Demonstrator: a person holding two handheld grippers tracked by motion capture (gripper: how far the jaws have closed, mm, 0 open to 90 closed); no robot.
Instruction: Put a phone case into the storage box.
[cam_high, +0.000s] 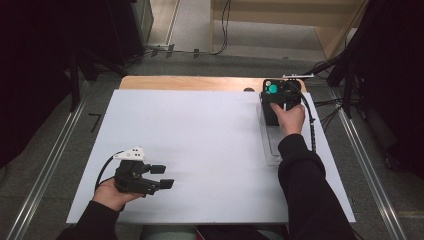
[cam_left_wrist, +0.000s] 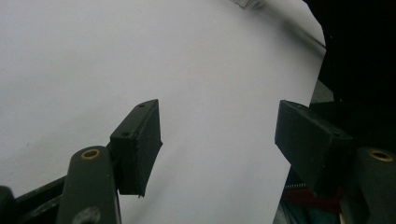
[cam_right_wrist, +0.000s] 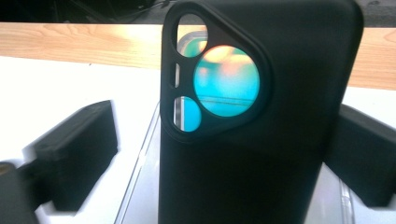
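A black phone case (cam_high: 270, 106) stands upright at the table's far right, over the far end of a clear plastic tray (cam_high: 270, 147). Its camera cutout shows teal through it. In the right gripper view the case (cam_right_wrist: 243, 168) rises close between the two jaws. The left jaw stands visibly apart from it and the right jaw is partly hidden behind its edge. My right gripper (cam_high: 282, 97) (cam_right_wrist: 219, 154) is open around the case. My left gripper (cam_high: 163, 176) (cam_left_wrist: 219, 140) hovers open over the near left of the white sheet (cam_high: 200, 140), with nothing between its jaws.
The white sheet covers a wooden table whose bare edge (cam_high: 190, 82) shows at the back. Cables trail from both grippers. Metal rails (cam_high: 367, 165) run along the floor on either side, and dark equipment stands to the left and right.
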